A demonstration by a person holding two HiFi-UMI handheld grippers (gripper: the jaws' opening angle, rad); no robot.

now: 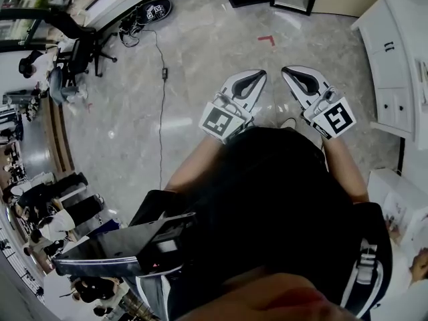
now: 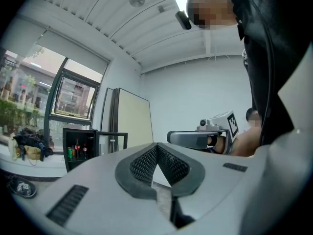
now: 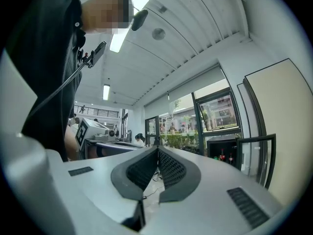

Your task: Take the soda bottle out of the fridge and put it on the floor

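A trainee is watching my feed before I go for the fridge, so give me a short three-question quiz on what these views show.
1. True or false: the door of the fridge stands open.
2. What is between the jaws of the left hand-held gripper? A) a bottle B) nothing C) a cup
3. Fill in: the jaws of the right hand-held gripper are ____.

Key: 1 true; 2 B; 3 shut, with the tips together and nothing between them.
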